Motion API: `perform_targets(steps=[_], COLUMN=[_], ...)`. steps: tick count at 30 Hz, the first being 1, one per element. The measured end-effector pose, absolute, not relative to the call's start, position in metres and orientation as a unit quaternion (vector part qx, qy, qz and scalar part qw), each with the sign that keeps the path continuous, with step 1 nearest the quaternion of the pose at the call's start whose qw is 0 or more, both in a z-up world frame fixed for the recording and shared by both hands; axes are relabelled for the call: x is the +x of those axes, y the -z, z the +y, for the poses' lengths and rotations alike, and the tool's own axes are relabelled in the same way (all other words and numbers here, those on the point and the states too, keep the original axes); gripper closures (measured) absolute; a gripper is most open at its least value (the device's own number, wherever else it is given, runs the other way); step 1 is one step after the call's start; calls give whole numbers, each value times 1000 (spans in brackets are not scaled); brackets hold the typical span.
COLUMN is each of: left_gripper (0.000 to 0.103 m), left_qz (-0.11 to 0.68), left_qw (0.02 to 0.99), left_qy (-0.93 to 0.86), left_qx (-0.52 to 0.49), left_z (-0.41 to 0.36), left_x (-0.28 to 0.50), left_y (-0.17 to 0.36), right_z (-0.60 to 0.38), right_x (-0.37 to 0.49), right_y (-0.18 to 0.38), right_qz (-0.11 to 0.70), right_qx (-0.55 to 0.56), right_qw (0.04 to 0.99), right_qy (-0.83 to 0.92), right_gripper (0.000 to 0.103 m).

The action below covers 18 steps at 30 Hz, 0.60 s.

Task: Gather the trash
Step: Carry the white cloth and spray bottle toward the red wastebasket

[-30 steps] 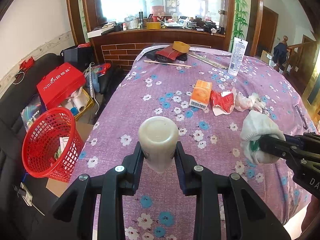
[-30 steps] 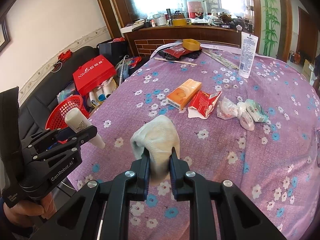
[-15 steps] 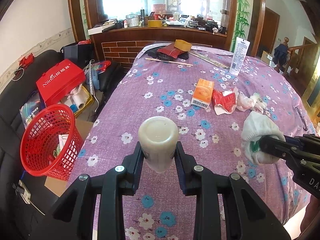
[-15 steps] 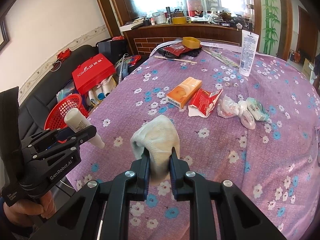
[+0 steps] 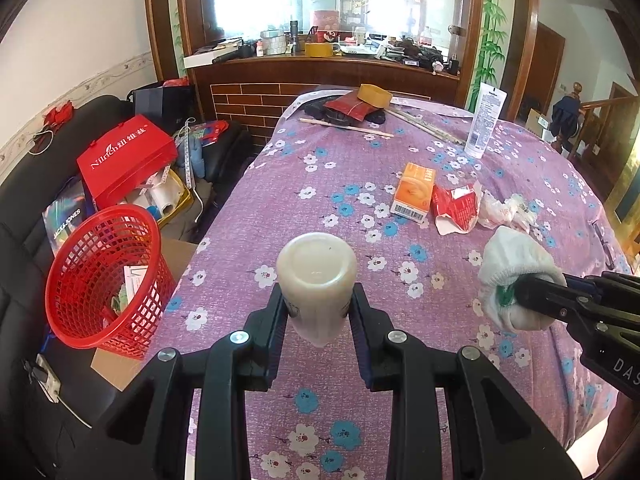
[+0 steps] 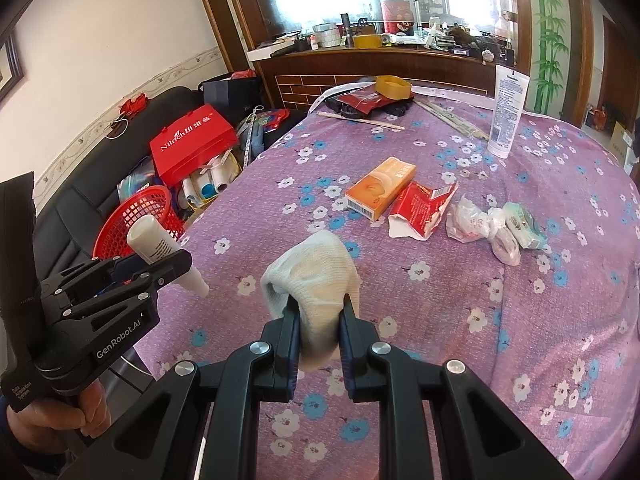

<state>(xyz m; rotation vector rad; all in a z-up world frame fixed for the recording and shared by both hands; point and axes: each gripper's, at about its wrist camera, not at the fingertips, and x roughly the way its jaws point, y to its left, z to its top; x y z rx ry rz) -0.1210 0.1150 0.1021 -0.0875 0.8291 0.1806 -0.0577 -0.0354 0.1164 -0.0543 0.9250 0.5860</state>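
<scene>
My left gripper (image 5: 318, 312) is shut on a cream plastic bottle (image 5: 316, 276), held bottom-forward above the table's left part; it also shows in the right wrist view (image 6: 160, 246). My right gripper (image 6: 319, 312) is shut on a white sock (image 6: 316, 276), also seen in the left wrist view (image 5: 516, 280). A red mesh basket (image 5: 100, 276) with some paper in it stands on the floor left of the table. On the purple flowered tablecloth (image 5: 352, 160) lie an orange box (image 5: 414, 192), a torn red packet (image 5: 456, 206) and crumpled white wrappers (image 5: 506, 210).
A white lotion tube (image 5: 486, 120) stands at the far right of the table. Chopsticks (image 5: 346, 127), a red pouch (image 5: 348, 106) and a yellow tape roll (image 5: 374, 95) lie at the far end. A red gift box (image 5: 128, 156) and a black sofa (image 5: 24, 208) are at left.
Both grippers keep their hold. The view has drifted slightly back and up from the table, with the basket shifting a little rightward in the left wrist view.
</scene>
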Motion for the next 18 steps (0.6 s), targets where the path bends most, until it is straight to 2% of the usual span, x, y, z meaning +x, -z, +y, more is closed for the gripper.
perform_targets(steps=[18], left_gripper=[74], left_qz=[394], left_qw=[909], left_qy=[-115], left_qx=[-71], left_z=[148], left_x=[-136], left_y=[-106], right_z=[-2], right_x=[-62], right_y=[-119], right_qz=[443], right_qx=[-52], right_qw=[842], right_qy=[-304], right_gripper=[85])
